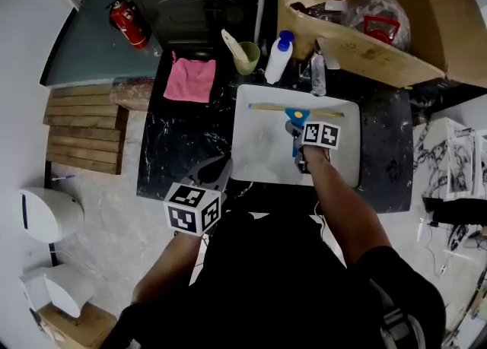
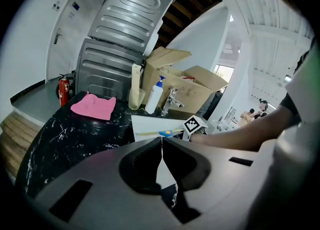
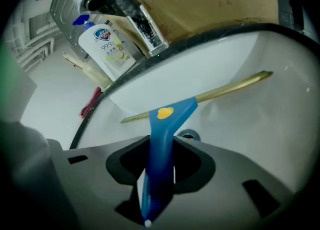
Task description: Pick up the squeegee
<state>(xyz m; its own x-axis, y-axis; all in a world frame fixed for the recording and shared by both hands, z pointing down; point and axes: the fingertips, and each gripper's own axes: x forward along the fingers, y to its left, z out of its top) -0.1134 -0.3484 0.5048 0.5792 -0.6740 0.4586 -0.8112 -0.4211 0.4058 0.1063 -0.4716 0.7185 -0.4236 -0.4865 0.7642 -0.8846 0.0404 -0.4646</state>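
The right gripper (image 3: 159, 179) is reaching down into the white sink (image 1: 259, 153), its jaws clamping the blue handle of the squeegee (image 3: 169, 116) for a lift. The blade is lying across the basin's far side. The left gripper (image 2: 161, 146) is hovering at the near left, jaws closed and empty, apparently out of the way.

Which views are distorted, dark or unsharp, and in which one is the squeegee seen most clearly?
Head view: fisheye bends the edges; light is even; the squeegee is small. Left gripper view: black corners, strong curving, near fingers soft. Right gripper view: squeegee sharp and close; the sink rim bows; the faucet is blurred.
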